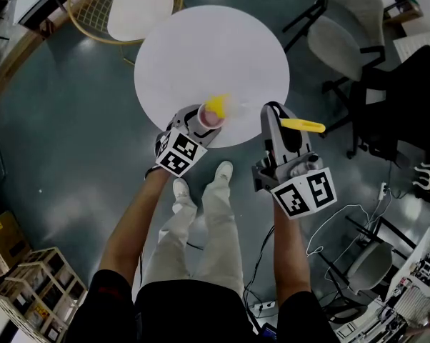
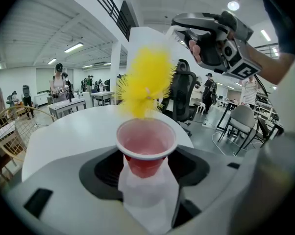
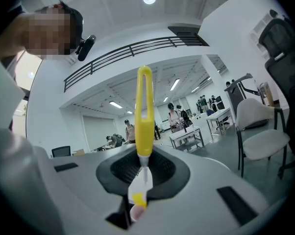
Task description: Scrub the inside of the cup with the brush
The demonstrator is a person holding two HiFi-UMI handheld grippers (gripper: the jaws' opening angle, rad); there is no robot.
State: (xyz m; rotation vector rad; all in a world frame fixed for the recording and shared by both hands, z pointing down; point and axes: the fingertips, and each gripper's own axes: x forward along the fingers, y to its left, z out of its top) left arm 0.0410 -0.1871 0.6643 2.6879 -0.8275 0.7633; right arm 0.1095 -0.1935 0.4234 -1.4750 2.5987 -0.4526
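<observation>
My left tongs (image 1: 203, 125) are clamped on the red cup (image 2: 146, 146). Their 2 white pads (image 2: 147, 190) press on its lower wall, and the cup stands upright with its open mouth facing up and its pale pink inside showing. In the head view the cup hangs just over the near edge of the round white worktop (image 1: 201, 48), not resting on it.

My right tongs (image 3: 140, 182) are closed on the yellow brush (image 1: 222, 108), pinching the thin stem between the bristles and the handle. The loop handle (image 3: 144, 109) sticks out past the tips, away from the cup. In the head view the brush lies roughly level, its handle end showing to the right of the right tongs.

The fluffy bristle head (image 2: 145, 84) sits just above the far side of the cup's rim. From the left gripper view most of the bristles are clear of the mouth. I cannot tell whether the lowest ones touch the rim.

The 2 tongs are near each other, with the right ones higher. A white chair (image 1: 140, 9) stands beyond the worktop.
</observation>
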